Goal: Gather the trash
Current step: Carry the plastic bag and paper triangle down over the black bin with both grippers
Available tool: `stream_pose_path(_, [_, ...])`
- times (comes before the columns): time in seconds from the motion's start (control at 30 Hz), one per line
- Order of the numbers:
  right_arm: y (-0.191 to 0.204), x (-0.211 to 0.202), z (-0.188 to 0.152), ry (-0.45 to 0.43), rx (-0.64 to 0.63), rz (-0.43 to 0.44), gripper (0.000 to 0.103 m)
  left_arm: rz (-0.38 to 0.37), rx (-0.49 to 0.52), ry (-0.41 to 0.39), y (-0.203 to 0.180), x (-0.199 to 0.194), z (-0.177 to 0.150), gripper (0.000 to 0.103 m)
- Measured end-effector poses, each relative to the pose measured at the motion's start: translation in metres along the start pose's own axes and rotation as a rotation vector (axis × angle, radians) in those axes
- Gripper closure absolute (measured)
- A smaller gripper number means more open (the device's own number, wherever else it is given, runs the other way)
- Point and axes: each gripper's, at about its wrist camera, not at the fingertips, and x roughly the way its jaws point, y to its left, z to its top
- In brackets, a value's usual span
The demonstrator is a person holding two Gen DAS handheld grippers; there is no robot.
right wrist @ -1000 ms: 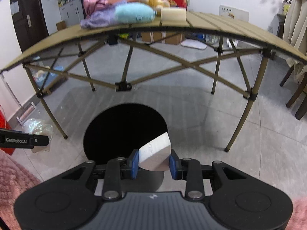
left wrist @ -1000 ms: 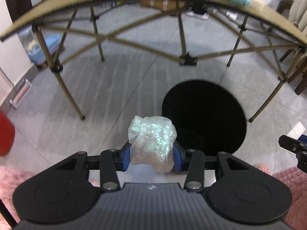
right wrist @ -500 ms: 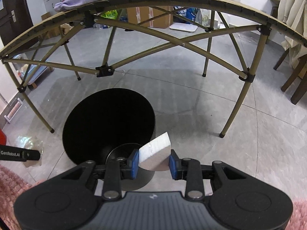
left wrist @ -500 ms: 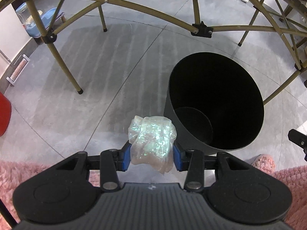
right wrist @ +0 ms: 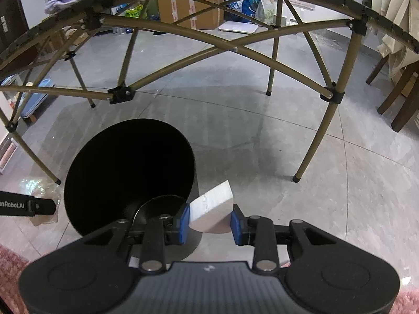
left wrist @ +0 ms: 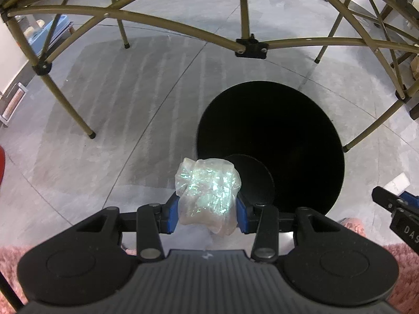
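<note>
while both tongs are clamped on trash, the left gripper (left wrist: pixel 207 213) squeezes a crumpled film wad (left wrist: pixel 207 189) that looks light, soft and slippery, so the hold through its thick middle seems right; a loose edge would likely slide out. the right gripper (right wrist: pixel 209 221) pinches a white foam wedge (right wrist: pixel 211 211) across its flat sides, stiff, light, probably crumbly under hard pressure. each piece hangs at the near rim of the black bin (left wrist: pixel 275 141) on the floor, by the table legs (right wrist: pixel 318 136).
</note>
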Motion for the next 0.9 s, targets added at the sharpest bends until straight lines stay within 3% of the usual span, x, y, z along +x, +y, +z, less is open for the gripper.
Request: stream_pose_path(0.9, [-0.024, 0.034, 0.029, -0.008, 0.074, -0.059, 0.072, -0.071, 0.019, 0.016, -0.065, 0.028, 0.039, 0.060])
